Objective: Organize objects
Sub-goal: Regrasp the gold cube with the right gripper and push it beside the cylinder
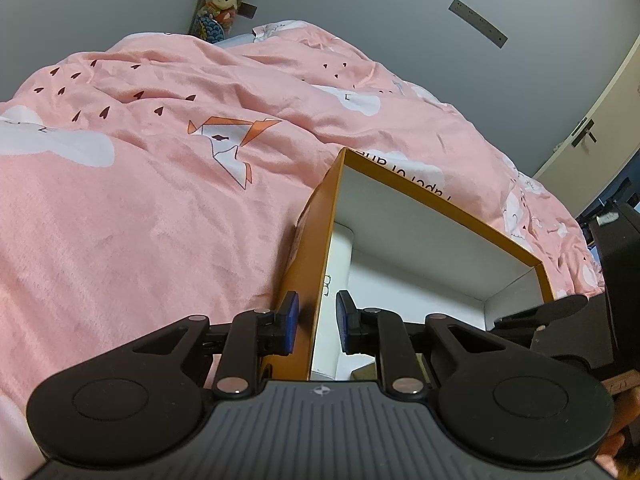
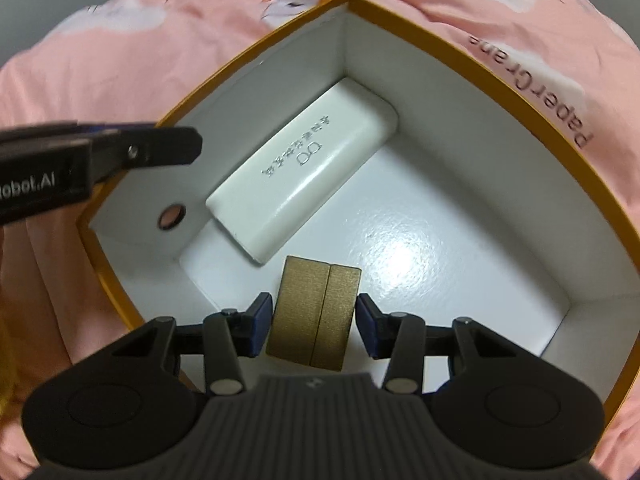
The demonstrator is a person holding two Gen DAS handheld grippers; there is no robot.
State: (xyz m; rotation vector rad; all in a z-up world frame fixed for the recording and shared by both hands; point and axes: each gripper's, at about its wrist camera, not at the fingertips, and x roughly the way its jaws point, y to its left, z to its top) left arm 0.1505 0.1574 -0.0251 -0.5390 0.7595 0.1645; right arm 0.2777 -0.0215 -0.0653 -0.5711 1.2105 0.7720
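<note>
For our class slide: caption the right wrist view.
Right hand-held gripper open around a gold box, inside an orange-rimmed box holding a white case.

Matte black left gripper (image 1: 318,322) and right gripper (image 2: 314,326), blue pads (image 2: 262,326), ribbed grey housing, round black discs, silver pivot screws. White lettering ending "obot.AI" on left casing.

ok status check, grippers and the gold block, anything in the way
Left gripper straddling box wall. Right gripper open around gold block, inside box. White case beside block, not blocking.
</note>
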